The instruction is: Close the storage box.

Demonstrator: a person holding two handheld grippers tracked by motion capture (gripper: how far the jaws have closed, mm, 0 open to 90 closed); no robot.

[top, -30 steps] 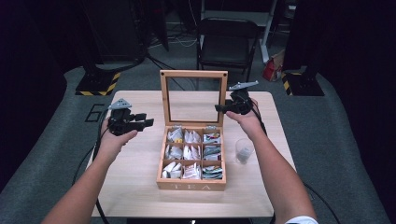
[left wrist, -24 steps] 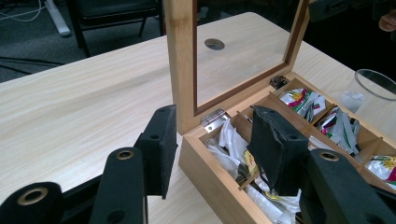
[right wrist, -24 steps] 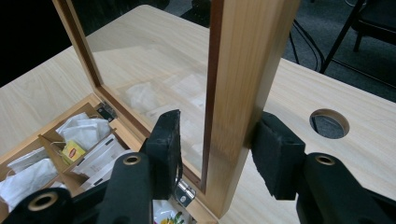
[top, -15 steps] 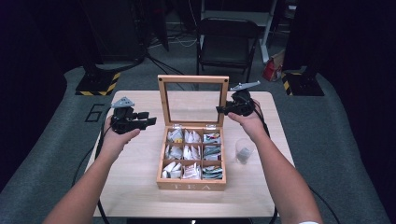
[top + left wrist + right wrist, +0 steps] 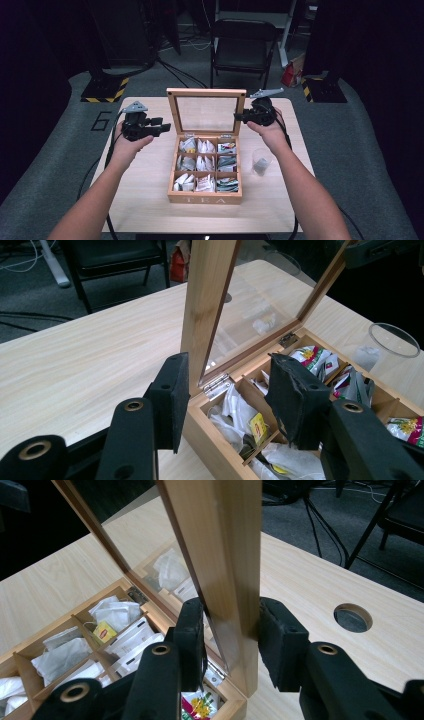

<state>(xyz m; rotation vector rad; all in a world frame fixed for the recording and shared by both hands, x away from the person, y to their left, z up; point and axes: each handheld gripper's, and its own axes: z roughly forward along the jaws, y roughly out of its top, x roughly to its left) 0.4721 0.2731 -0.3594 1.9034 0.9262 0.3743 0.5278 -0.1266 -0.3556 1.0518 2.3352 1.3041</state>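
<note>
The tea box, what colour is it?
Light, honey-coloured wood, and its lid has a clear see-through pane. The tea box shows best in the high view.

Top of upright glass-paned wooden lid (image 5: 220, 555) cut off by upper edge in right gripper view, likewise in left gripper view. Labels on paper tea sachets (image 5: 205, 165) too small to read from above. Clear plastic cup (image 5: 392, 340) cropped at right edge.
</note>
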